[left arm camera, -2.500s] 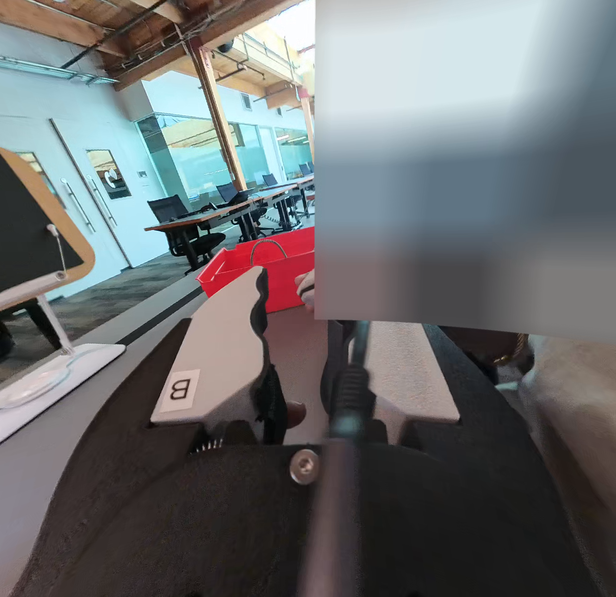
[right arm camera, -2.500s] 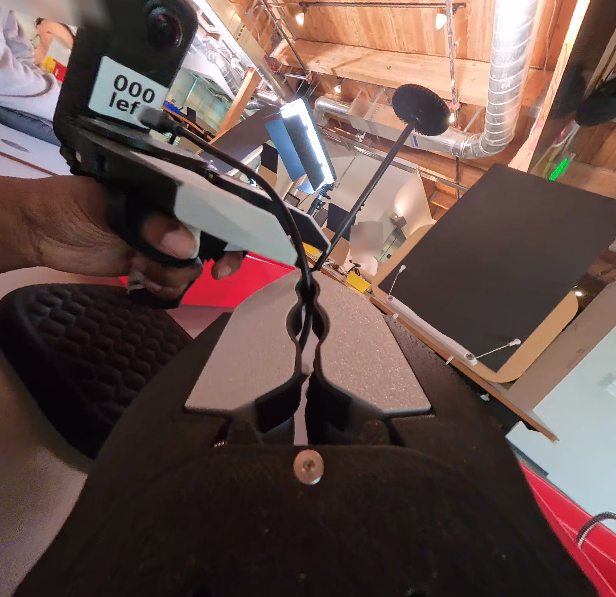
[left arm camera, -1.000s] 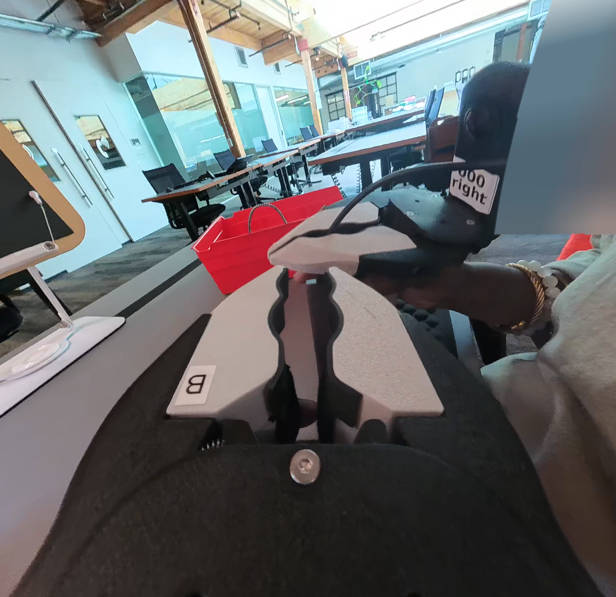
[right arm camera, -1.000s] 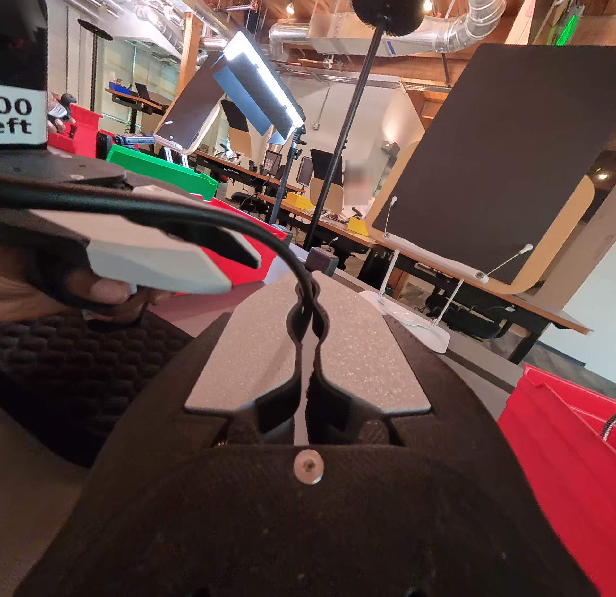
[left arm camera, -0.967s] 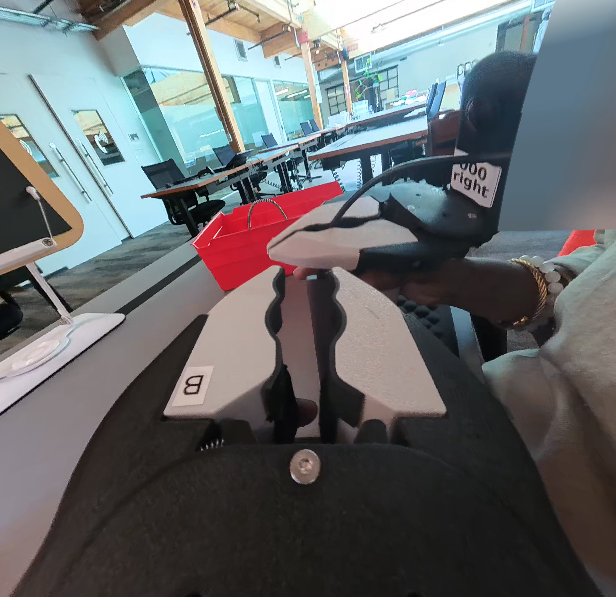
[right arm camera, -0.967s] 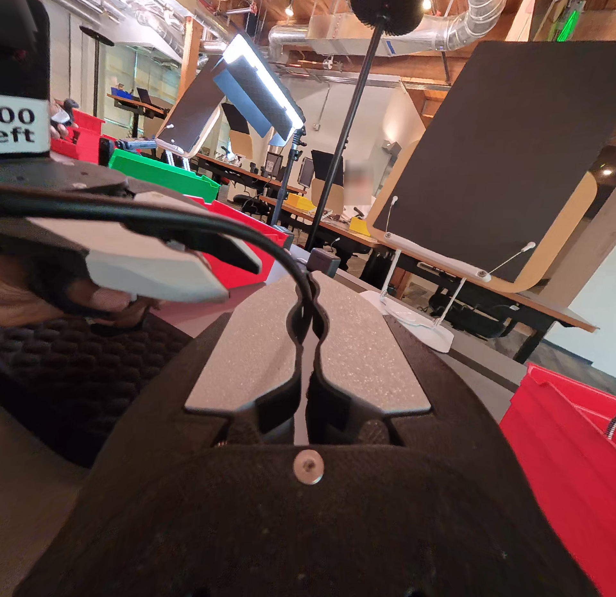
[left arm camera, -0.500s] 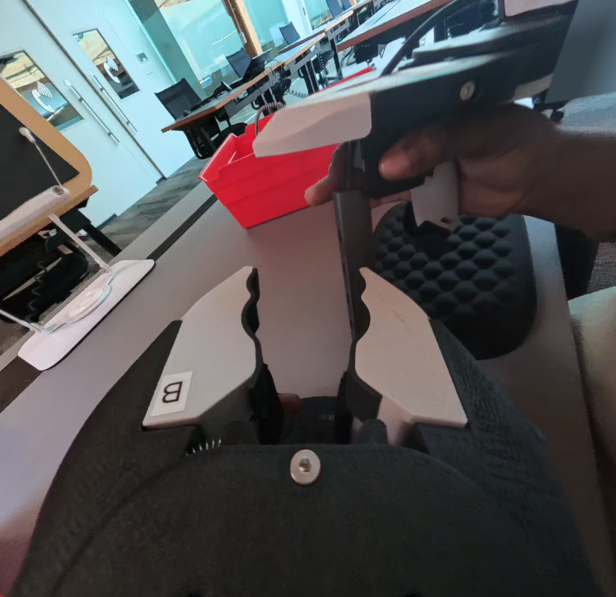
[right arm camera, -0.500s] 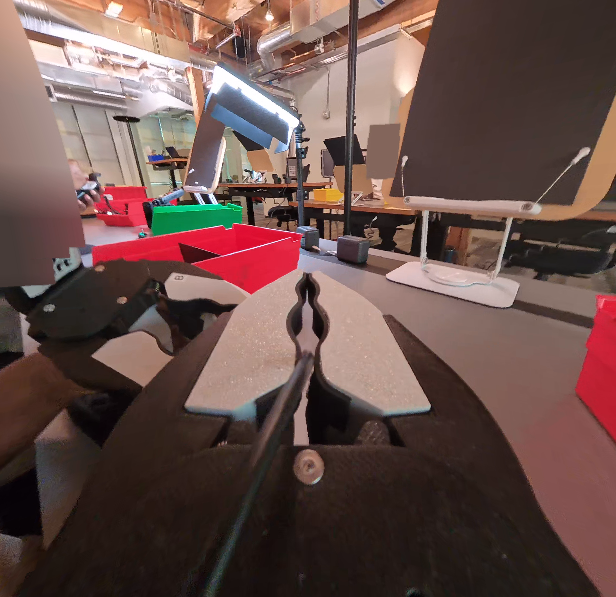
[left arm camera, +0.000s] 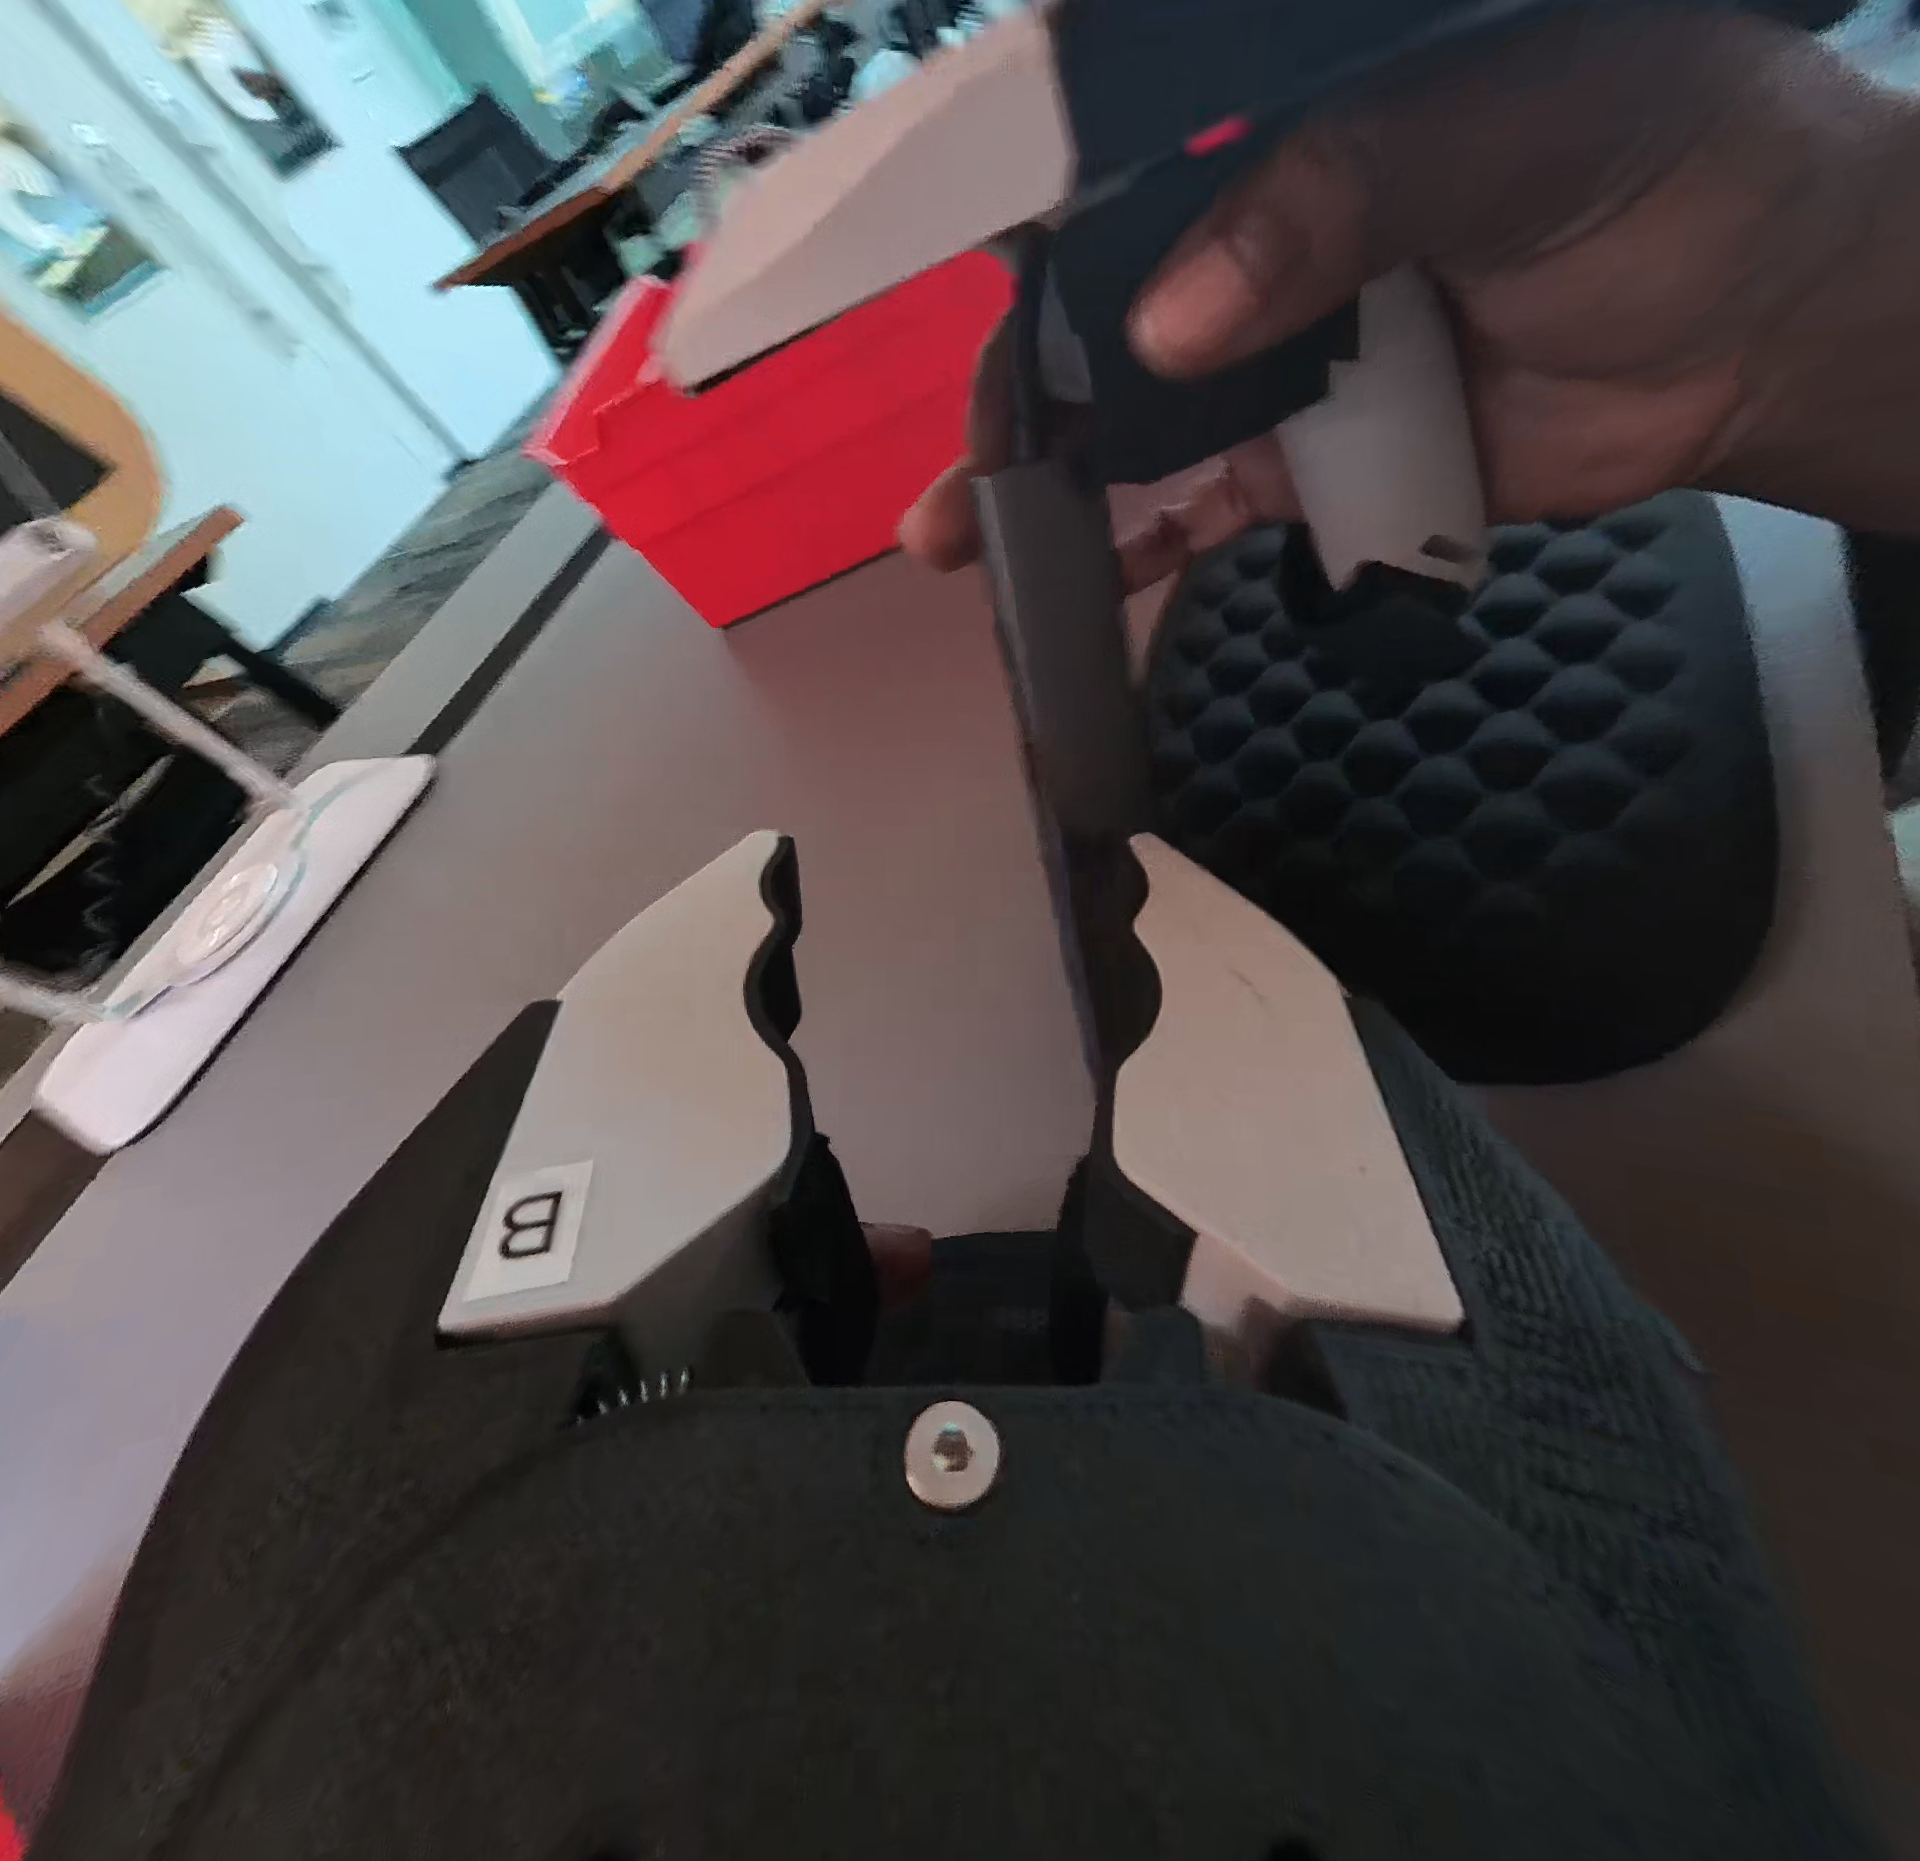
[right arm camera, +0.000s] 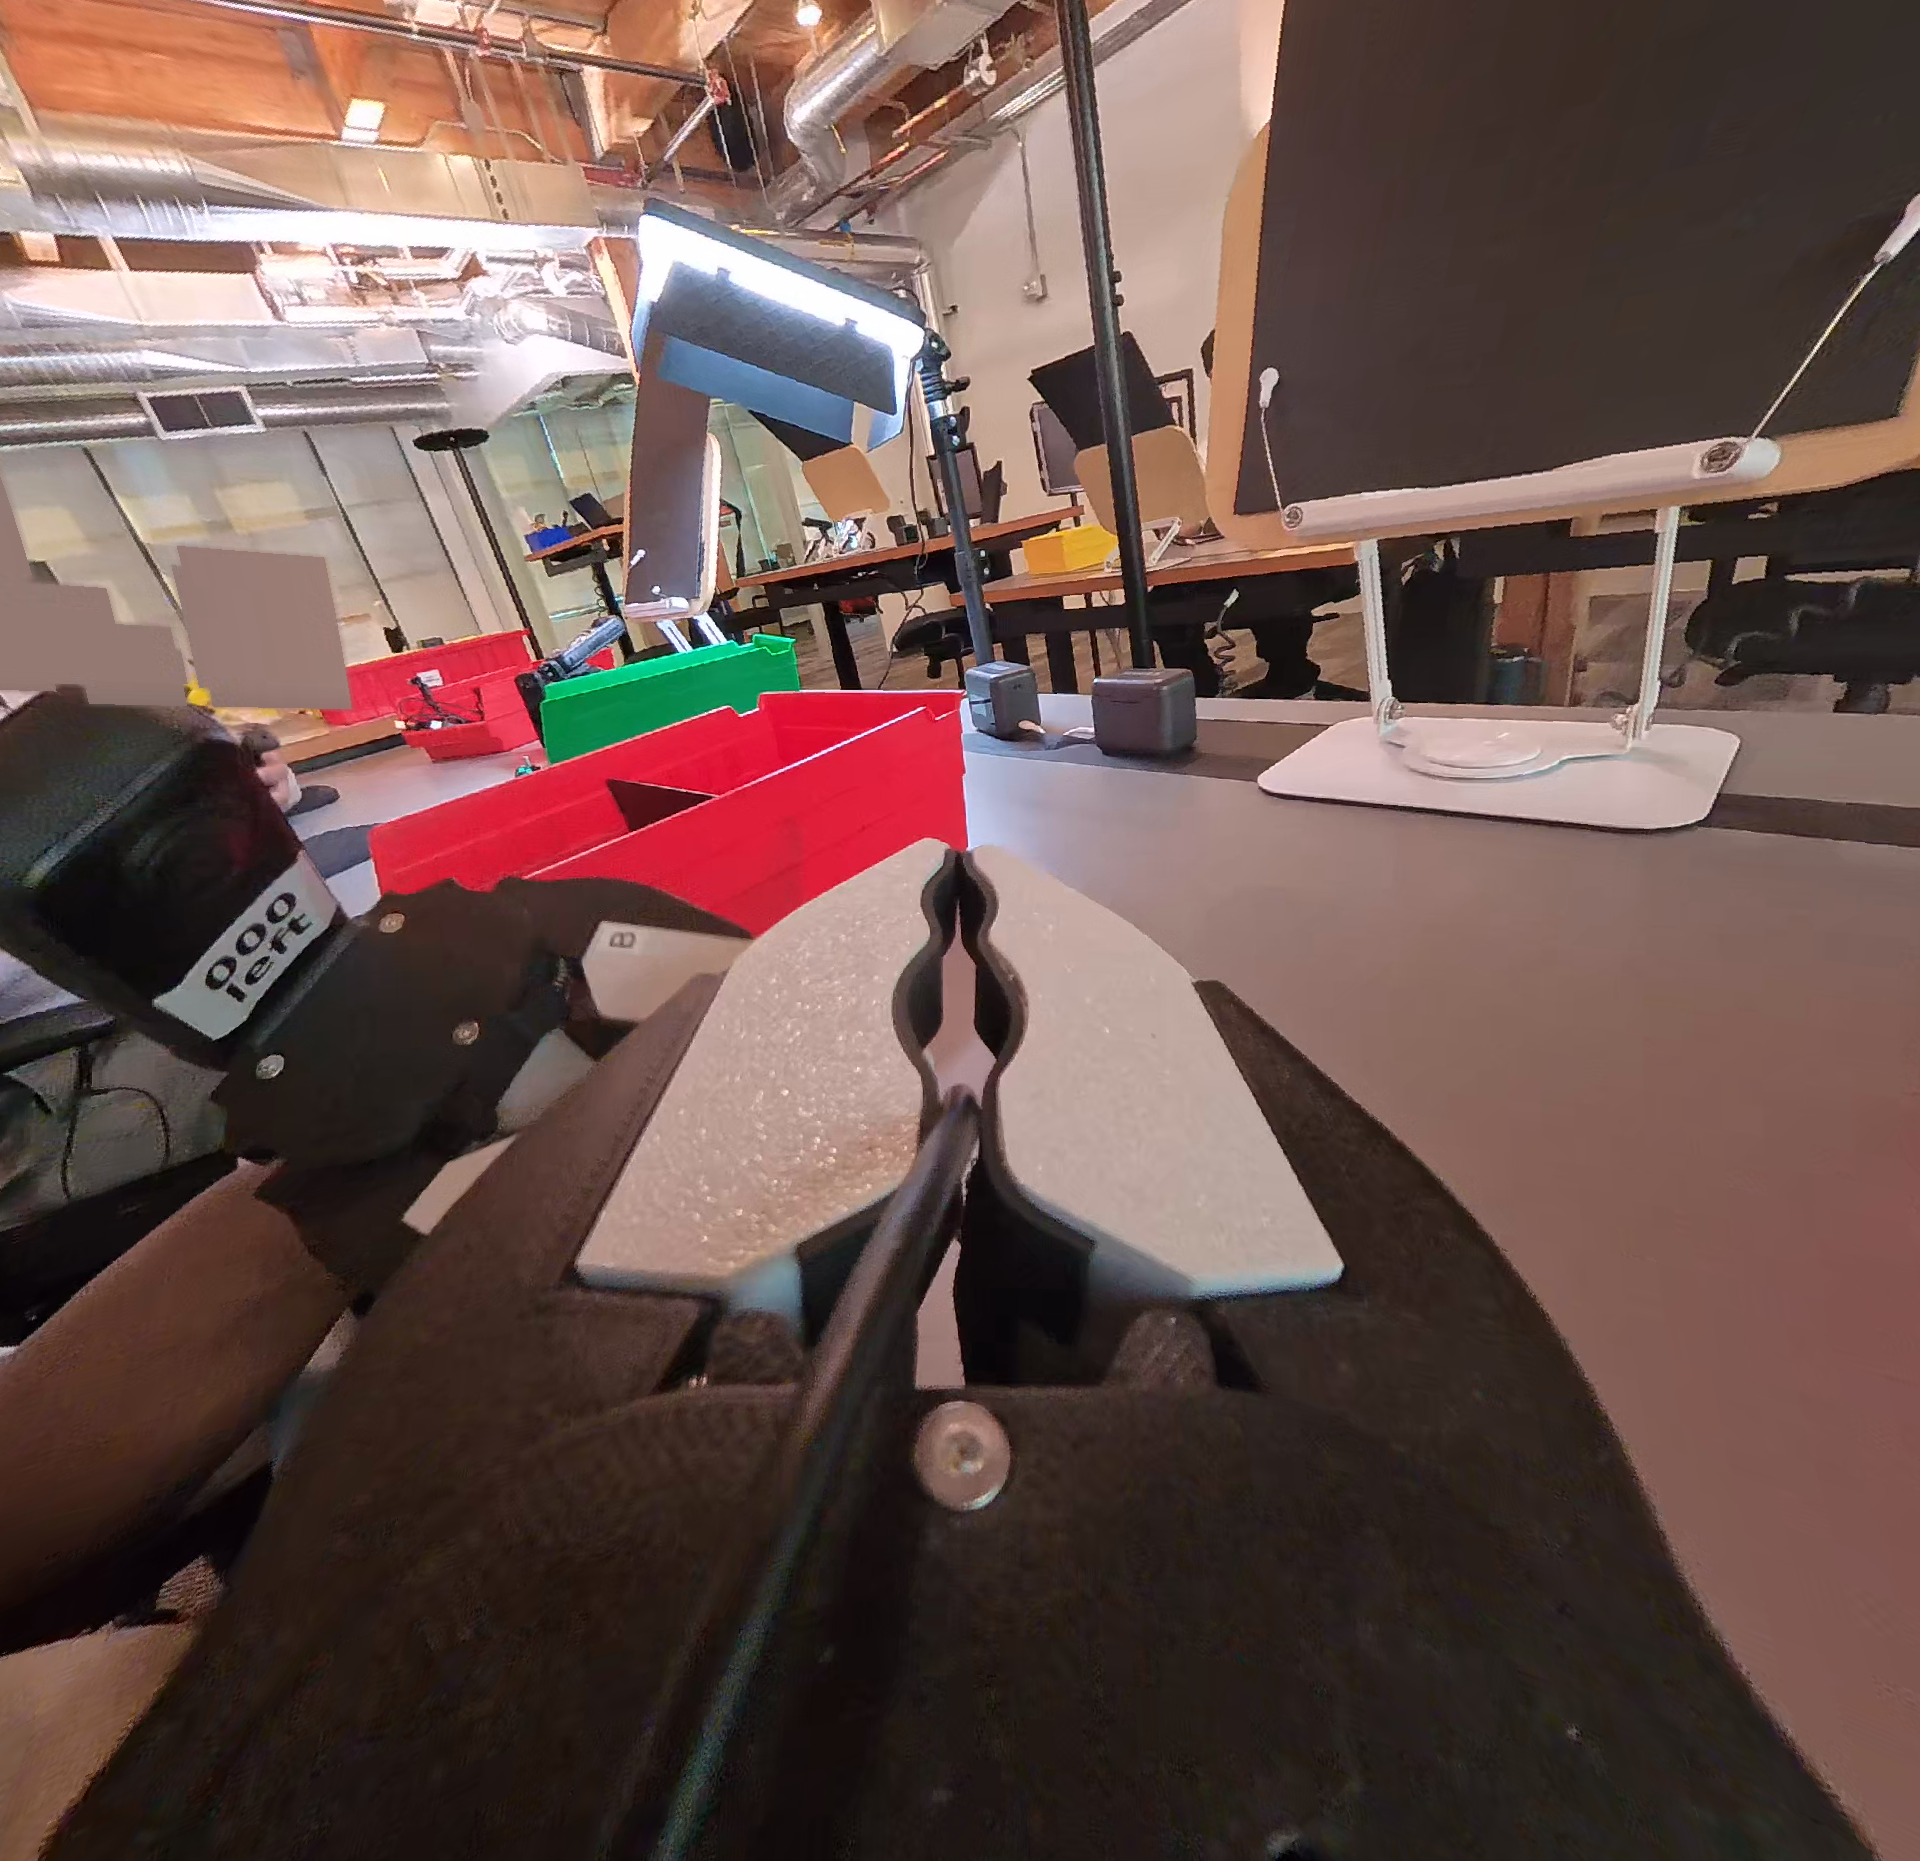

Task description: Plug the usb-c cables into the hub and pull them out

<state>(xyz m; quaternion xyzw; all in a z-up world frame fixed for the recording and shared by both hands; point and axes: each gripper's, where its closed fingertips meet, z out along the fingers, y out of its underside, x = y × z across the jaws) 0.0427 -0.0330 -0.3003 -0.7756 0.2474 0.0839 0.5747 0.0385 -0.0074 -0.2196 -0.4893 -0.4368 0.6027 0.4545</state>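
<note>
In the left wrist view my left gripper (left arm camera: 956,855) is open, its jaws wide apart. A flat dark grey hub (left arm camera: 1060,668) stands on edge against the inner face of its right finger and reaches up under the right gripper's grey finger (left arm camera: 862,232), which a hand (left arm camera: 1558,305) holds above. In the right wrist view my right gripper (right arm camera: 961,861) is shut on a thin black cable (right arm camera: 883,1323) that runs back from between the fingers toward the camera. The left gripper's labelled finger (right arm camera: 623,947) shows low at the left. The plug and port are hidden.
A grey table (right arm camera: 1558,1032) lies below both grippers. On it are a black dimpled pad (left arm camera: 1455,772), red bins (left arm camera: 769,471) (right arm camera: 727,793), a green bin (right arm camera: 665,699), a white stand base (right arm camera: 1507,762) (left arm camera: 208,928) and two small grey cubes (right arm camera: 1143,710). My hands' fingertips stand some 8 centimetres from each other.
My left gripper was shut on the hub a second ago and has opened. Both grippers have tilted down toward the table, with the right one now above the left, still gripping the cable.
</note>
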